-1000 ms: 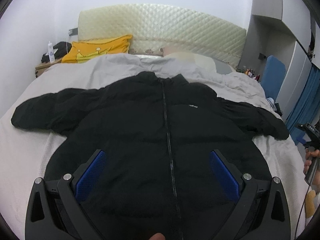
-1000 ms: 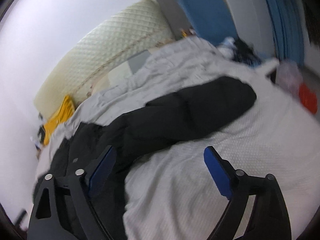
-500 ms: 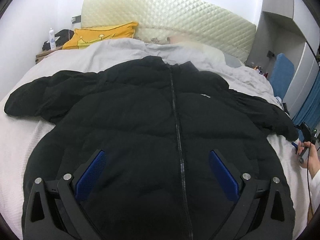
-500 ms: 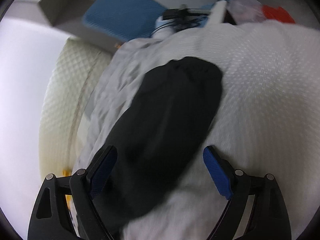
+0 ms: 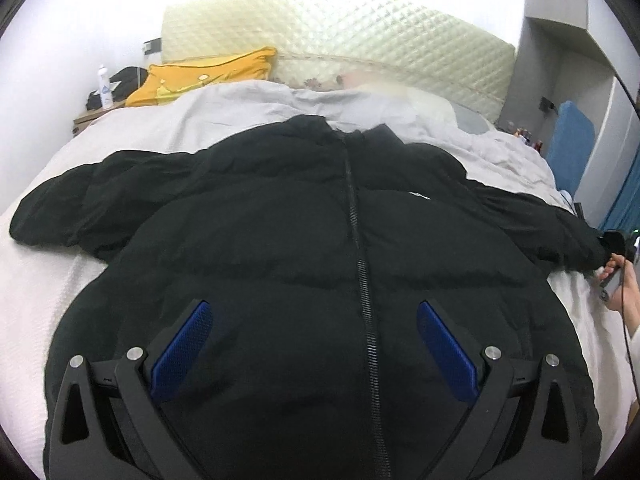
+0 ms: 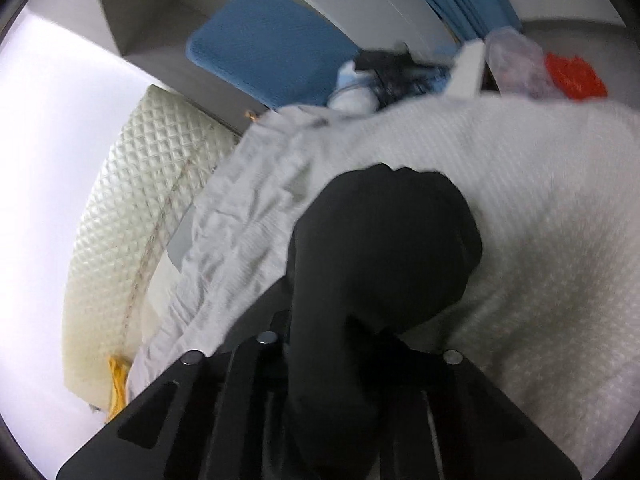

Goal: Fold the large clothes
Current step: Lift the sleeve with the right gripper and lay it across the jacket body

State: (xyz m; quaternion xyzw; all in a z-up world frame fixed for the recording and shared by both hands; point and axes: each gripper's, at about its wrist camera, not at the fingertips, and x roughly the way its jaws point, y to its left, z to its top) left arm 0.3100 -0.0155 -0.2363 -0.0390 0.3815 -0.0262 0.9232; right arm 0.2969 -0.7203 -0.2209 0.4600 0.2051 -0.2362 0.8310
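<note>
- the black puffer jacket (image 5: 320,248) is lying zipped and face up across the bed (image 5: 36,292), its collar toward the quilted headboard (image 5: 340,40) and both sleeves spread out to the sides.
- the left gripper (image 5: 314,344) is hovering over the jacket's lower front, its blue pads standing wide apart and gripping nothing; it is sitting lower and closer to the jacket than a second ago.
- the right gripper (image 6: 352,344) is what has changed: a second ago its jaws were gaping over bare bedcover beside the jacket, and now they are clamped shut on the cuff end of the right sleeve (image 6: 380,248), black fabric bunching out between them.
- seen from the left wrist camera, that sleeve's cuff is ending at the jacket's far right, where the person's hand (image 5: 618,284) is holding the tool.
- in my judgement this is opening the first fold: the sleeve is now ready to be carried in across the jacket's chest.
- counting: one jacket, two sleeves, one zip (image 5: 360,264), two grippers, one yellow pillow (image 5: 204,74) beyond the jacket's left shoulder, and one white bottle (image 5: 105,89) further left of it.
</note>
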